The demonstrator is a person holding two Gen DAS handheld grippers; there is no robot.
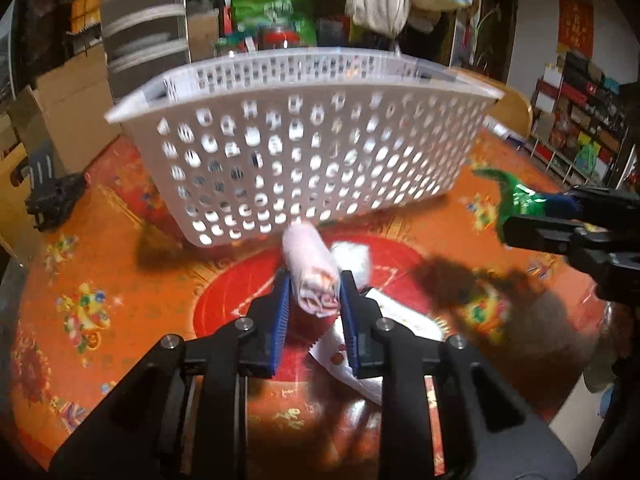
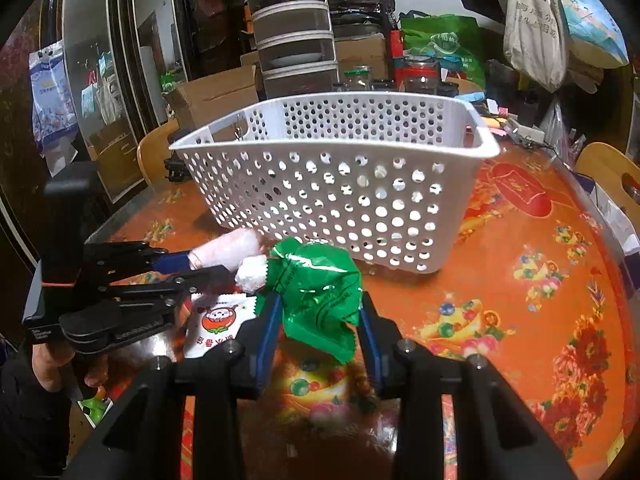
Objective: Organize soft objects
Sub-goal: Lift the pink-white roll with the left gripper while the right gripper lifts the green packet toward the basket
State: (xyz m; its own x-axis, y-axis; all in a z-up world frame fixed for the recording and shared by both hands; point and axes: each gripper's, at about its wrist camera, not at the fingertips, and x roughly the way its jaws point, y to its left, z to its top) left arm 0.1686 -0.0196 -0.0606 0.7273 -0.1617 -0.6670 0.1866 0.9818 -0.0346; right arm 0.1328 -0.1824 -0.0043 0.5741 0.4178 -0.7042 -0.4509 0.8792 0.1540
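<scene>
A white perforated basket (image 1: 304, 148) stands on the orange table; it also shows in the right wrist view (image 2: 332, 184). My left gripper (image 1: 314, 284) is shut on a pink rolled cloth (image 1: 310, 268), held above the table in front of the basket; the roll also shows in the right wrist view (image 2: 228, 254). My right gripper (image 2: 318, 300) is shut on a crumpled green plastic packet (image 2: 320, 292), seen at the right in the left wrist view (image 1: 516, 198). A white soft wad (image 2: 252, 274) and a white printed sachet (image 2: 218, 322) lie below.
The orange flowered tablecloth (image 2: 520, 300) covers the round table. Jars (image 2: 418, 76), cardboard boxes (image 2: 216, 96), a stacked drawer unit (image 2: 292, 24) and hanging bags (image 2: 532, 28) stand behind the basket. A wooden chair back (image 2: 608, 172) is at the right.
</scene>
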